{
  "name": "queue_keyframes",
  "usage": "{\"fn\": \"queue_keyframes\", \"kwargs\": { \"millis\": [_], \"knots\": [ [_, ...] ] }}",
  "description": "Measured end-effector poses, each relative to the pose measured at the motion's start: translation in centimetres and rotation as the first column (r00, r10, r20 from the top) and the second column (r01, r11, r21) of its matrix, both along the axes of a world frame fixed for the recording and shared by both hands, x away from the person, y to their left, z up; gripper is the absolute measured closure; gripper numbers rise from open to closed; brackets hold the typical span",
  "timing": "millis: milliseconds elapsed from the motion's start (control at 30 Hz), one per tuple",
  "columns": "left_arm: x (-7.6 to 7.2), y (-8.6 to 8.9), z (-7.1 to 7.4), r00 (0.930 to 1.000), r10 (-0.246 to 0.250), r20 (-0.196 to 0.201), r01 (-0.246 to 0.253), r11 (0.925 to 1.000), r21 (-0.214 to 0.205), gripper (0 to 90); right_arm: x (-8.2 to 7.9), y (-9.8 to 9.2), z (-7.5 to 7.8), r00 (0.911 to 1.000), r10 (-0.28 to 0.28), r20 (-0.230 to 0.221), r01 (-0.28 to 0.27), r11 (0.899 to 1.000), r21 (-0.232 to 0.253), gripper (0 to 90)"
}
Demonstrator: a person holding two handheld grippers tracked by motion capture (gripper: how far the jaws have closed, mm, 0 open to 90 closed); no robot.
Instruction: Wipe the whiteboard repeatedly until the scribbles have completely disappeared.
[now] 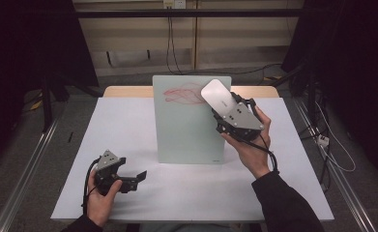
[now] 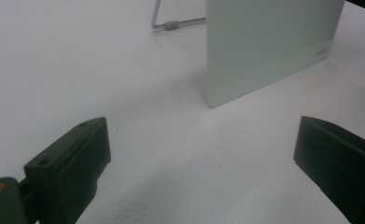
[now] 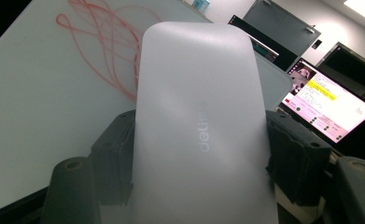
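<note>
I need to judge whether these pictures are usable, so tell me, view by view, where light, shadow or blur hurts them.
High view: the room's edges are dark, the white table evenly lit, and the red scribble on the whiteboard readable. Left gripper view: the black fingers are soft and throw faint shadows on the table. Right gripper view: the white eraser is close and hazy, its lettering soft, while bright monitors glare behind.

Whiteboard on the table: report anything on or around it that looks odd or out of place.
The whiteboard stands upright on its wire stand, undamaged. Red scribbles loop across its upper part. The right gripper holds a white eraser against that corner. Nothing looks spilled, tipped or broken.
</note>
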State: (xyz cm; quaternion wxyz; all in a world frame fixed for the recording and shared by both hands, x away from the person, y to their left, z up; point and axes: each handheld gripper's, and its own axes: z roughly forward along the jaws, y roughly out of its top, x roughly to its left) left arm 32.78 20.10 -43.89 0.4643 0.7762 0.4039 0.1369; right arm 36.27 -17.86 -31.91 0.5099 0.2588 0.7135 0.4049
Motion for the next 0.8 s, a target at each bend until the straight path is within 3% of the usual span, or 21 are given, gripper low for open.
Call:
{"fn": "queue_keyframes", "kwargs": {
  "millis": [233,800],
  "knots": [
    [0.0,0.0,0.0,1.0000,-0.001,-0.002,0.001,1.0000,0.001,3.8,0.4,0.3,-0.4,0.9999,-0.002,-0.015,0.002,1.000,-0.010,31.2],
    [0.0,0.0,0.0,1.0000,0.000,-0.002,0.000,1.0000,0.001,3.8,0.4,2.6,-1.9,0.9956,0.066,-0.067,-0.068,0.997,-0.023,31.3]
  ]
}}
